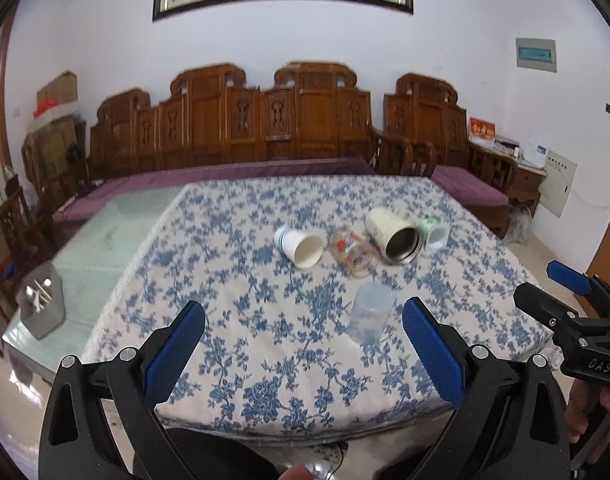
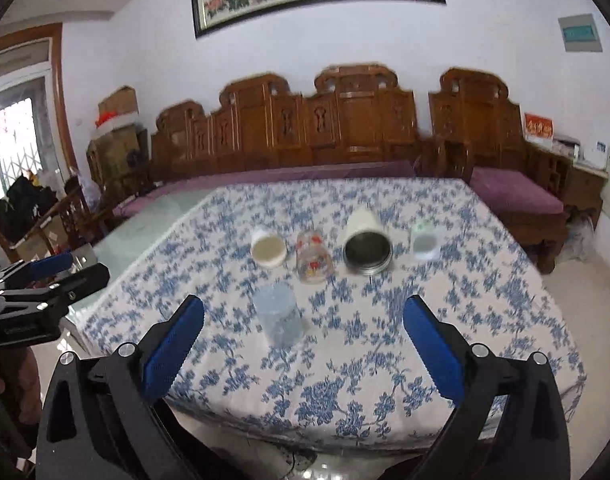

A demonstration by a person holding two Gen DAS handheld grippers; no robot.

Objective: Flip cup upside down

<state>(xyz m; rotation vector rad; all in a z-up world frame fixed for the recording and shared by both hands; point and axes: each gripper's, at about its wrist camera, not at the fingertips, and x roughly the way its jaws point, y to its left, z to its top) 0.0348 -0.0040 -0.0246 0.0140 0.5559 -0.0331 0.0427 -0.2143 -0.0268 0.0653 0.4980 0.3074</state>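
A clear plastic cup (image 1: 369, 312) stands on the blue floral tablecloth (image 1: 265, 340), nearest to me; it also shows in the right wrist view (image 2: 279, 316). Behind it several cups lie on their sides in a row: a white paper cup (image 1: 303, 246) (image 2: 268, 249), a printed glass (image 1: 351, 252) (image 2: 313, 256), a cream steel-lined tumbler (image 1: 395, 236) (image 2: 367, 244) and a small clear cup (image 1: 437, 234) (image 2: 425, 242). My left gripper (image 1: 303, 320) is open and empty, short of the clear cup. My right gripper (image 2: 305, 318) is open and empty, also short of it.
The table's near edge (image 1: 305, 432) lies just below the grippers. A bare glass tabletop (image 1: 105, 248) extends left of the cloth, with a grey box (image 1: 41, 304) on it. A carved wooden bench with purple cushions (image 1: 245, 168) runs behind the table.
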